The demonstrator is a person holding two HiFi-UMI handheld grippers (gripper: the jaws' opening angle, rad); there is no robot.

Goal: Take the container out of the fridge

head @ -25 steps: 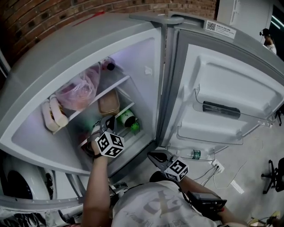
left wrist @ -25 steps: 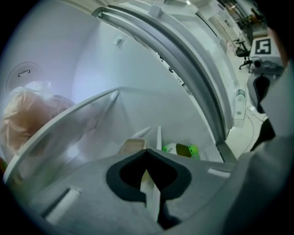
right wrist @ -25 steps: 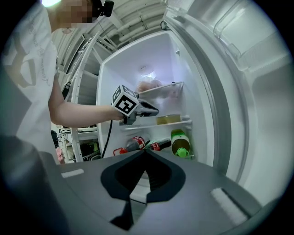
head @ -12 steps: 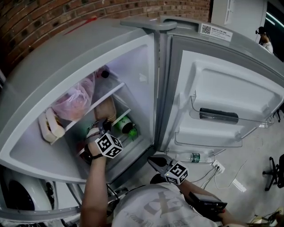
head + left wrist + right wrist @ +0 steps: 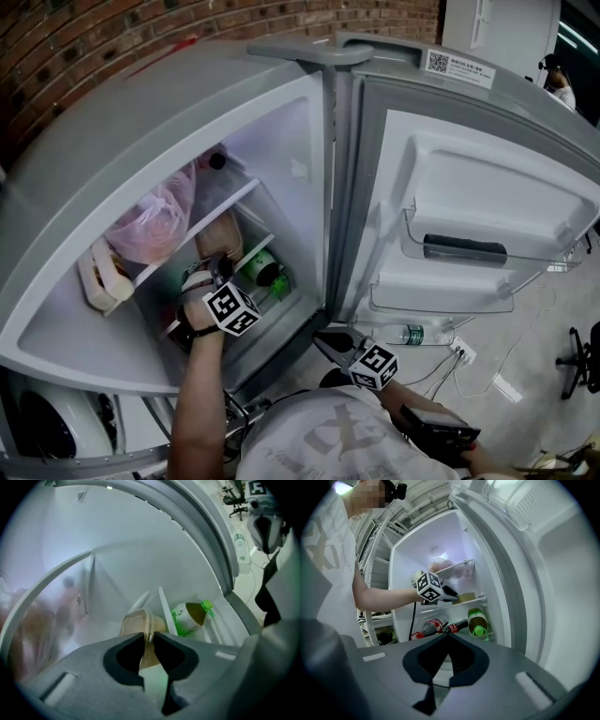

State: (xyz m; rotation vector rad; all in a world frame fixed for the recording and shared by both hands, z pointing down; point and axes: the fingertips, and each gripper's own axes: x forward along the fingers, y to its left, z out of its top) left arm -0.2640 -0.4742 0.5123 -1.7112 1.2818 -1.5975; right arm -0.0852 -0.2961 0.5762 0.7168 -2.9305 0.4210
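Nearest me, my right gripper [image 5: 323,337] hung idle outside the fridge [image 5: 309,141], jaws pressed together on nothing. Further in, my left gripper [image 5: 148,638] pinched the rim of the tan lidded container [image 5: 138,623], which sat on its shelf [image 5: 459,603] above the green-capped bottle [image 5: 190,617]. The grasp looked made, so I judged the next move to be a level pull straight out.

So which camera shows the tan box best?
The left gripper view: the container sits close in the middle, its rim pinched in the left gripper. The head view shows only a tan piece above that gripper; the right gripper view shows it tiny.
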